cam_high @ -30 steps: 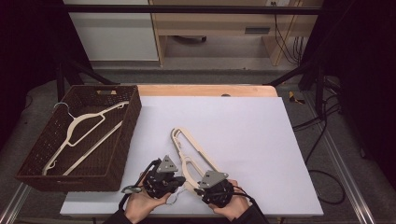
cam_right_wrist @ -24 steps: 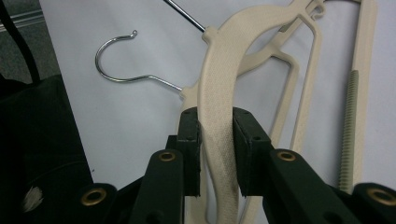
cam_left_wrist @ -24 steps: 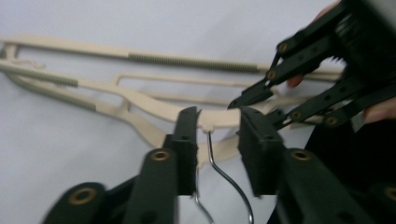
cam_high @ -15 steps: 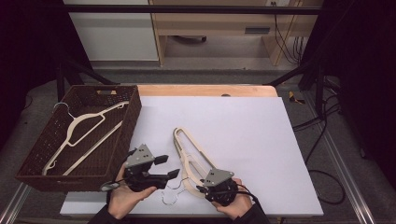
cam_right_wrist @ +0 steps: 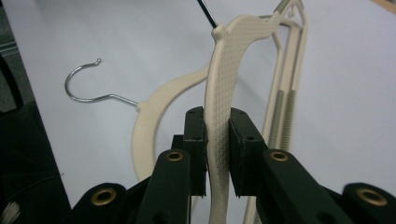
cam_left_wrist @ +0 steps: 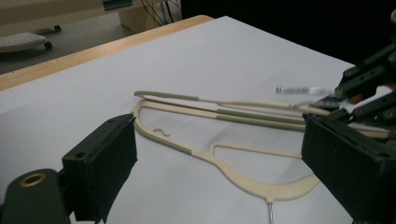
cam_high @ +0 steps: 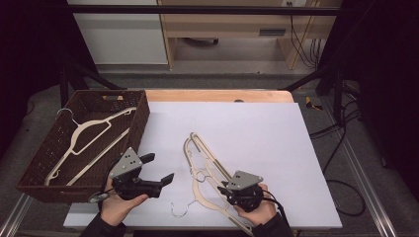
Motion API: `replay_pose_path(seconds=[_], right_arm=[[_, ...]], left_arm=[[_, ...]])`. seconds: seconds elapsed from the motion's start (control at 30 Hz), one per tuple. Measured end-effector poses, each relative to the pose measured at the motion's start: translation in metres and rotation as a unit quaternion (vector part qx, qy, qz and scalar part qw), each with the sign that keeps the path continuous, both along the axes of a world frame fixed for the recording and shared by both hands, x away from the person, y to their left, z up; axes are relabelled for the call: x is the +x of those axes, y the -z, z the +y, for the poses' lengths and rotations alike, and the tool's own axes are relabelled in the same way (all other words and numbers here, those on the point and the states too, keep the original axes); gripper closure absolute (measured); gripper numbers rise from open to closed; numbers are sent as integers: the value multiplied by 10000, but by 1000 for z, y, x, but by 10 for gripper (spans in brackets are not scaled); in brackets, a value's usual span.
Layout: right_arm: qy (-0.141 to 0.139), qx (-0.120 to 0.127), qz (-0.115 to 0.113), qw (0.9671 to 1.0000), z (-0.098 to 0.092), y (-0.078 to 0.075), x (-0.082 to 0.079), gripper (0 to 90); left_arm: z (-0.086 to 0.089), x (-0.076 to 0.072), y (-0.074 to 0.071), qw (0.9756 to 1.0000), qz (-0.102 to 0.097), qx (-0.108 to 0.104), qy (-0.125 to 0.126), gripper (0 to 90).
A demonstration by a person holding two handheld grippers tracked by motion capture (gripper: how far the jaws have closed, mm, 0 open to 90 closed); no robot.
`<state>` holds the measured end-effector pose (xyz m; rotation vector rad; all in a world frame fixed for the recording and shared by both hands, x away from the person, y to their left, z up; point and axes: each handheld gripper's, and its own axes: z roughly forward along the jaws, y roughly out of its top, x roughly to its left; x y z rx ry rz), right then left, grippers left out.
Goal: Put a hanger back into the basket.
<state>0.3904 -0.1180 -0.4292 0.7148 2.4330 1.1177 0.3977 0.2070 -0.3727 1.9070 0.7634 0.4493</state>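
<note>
Lower centre of the high view: the right gripper [cam_high: 228, 189] pinches the top hanger [cam_right_wrist: 223, 93]. The left gripper [cam_high: 158, 170], lower left, has just been opening; nothing sits between its spread jaws.

The left gripper [cam_high: 159, 169] is hovering over the near left of the table, its jaws having just been opening and now standing wide with nothing between them. The right gripper [cam_high: 223, 189] is sitting at the near edge, its jaws having just been closing, pads pressing together on a thin bar.
</note>
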Motion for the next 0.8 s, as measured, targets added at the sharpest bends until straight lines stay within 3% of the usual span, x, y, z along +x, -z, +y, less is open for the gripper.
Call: replay_pose_path(seconds=[0.13, 0.47, 0.63, 0.8], right_arm=[[260, 106, -209, 9994, -13, -8, 3, 819], [763, 300, -425, 9957, -37, -15, 11, 858], [727, 535, -402, 9951, -45, -21, 13, 869], [513, 710, -499, 9949, -47, -34, 10, 869]], left_arm=[[-2, -1, 7, 10000, 26, 88, 34, 86], [-11, 0, 19, 9996, 56, 223, 187, 74], [-14, 0, 22, 9994, 70, 256, 227, 74], [-15, -1, 20, 9994, 36, 259, 241, 75]])
